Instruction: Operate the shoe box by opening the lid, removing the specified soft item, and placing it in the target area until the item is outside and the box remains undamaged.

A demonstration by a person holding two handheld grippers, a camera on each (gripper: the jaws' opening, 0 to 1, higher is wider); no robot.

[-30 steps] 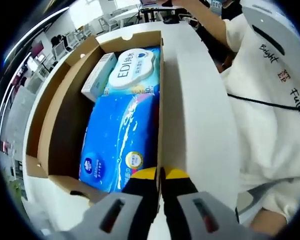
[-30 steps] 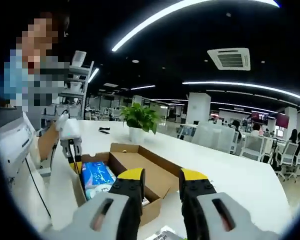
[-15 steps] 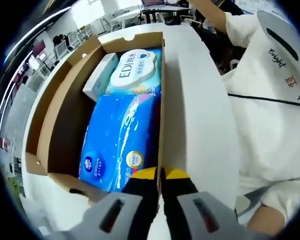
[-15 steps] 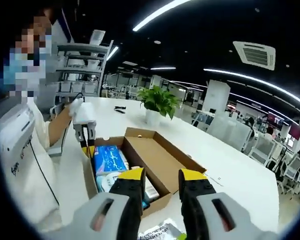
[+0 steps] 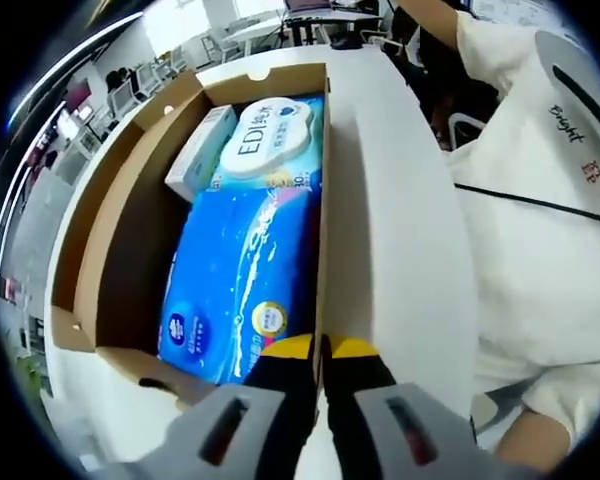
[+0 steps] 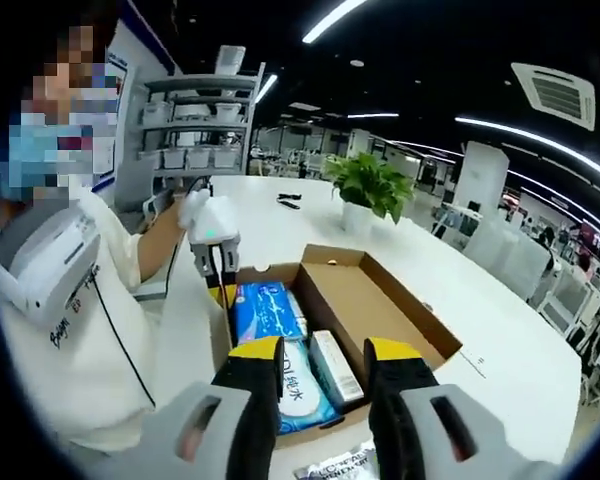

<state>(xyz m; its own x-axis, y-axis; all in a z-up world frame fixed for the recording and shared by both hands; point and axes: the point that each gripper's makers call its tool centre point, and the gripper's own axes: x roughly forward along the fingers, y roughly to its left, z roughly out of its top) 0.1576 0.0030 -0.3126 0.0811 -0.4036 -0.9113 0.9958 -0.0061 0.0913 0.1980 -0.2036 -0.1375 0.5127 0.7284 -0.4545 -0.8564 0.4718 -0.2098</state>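
On the white table [image 6: 280, 215] sits the cardboard shoe box [image 5: 115, 240], lid already swung open and lying flat beside it, so the inside is fully on show. Packed along the box wall nearest the person is a big blue tissue pack [image 5: 242, 280], and right behind it, touching end to end, a wet wipes pack [image 5: 270, 140] with a white oval label. A small slim white carton [image 5: 198, 152] is wedged between the wipes and the far wall.

Left gripper [image 5: 320, 350] has its yellow-tipped jaws pressed together on the top edge of the box wall at the corner nearest the person, pinching the cardboard, with the tissue pack just inside. You can see the same thing from the right gripper view, where it stands upright on that wall at the far end of the box.

Right gripper [image 6: 325, 352] hangs above the near end of the box, jaws spread, nothing between them, not touching anything.

Further along the table there's a potted plant [image 6: 368, 190], and a plastic wrapper [image 6: 335, 466] lies at the table edge just below the box.
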